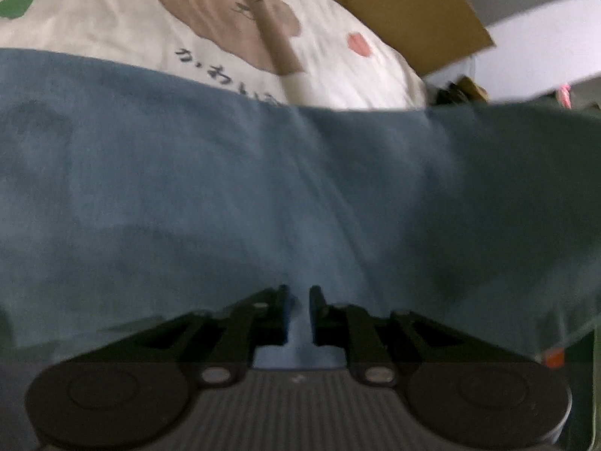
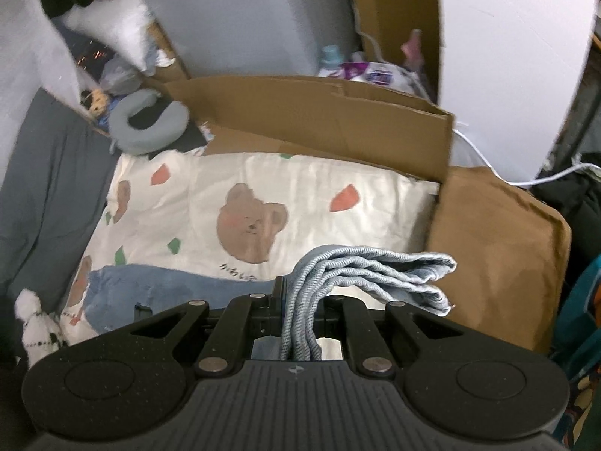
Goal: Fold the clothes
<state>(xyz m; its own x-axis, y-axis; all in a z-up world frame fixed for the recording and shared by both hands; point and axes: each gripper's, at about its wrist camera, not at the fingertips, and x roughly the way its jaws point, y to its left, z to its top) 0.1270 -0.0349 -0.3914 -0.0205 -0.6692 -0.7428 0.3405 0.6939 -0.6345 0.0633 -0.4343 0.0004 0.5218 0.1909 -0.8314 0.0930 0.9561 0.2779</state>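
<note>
Bear-print quilt [image 2: 300, 188], light-blue jeans [image 2: 360, 267] bunched in layers, right claw [image 2: 300, 300] clamped on them, left claw [image 1: 299, 300] slightly apart.

Bear-print bedding [image 2: 300, 188], cardboard box [image 2: 319, 112], white wall [image 2: 507, 37].

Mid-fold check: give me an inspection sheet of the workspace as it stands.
Surface: bear-print quilt, cream.
Job's things: blue jeans spread across the quilt; one bunched layered end lifted.
Clutter: grey neck pillow, white soft toy, cardboard sheets.
Grippers: right claw shut on the jeans' bunched end; left claw slightly parted over denim, pads not pressing.
Cables: white cable at right, beyond the cardboard.
Surroundings: white wall, bottles behind.
</note>
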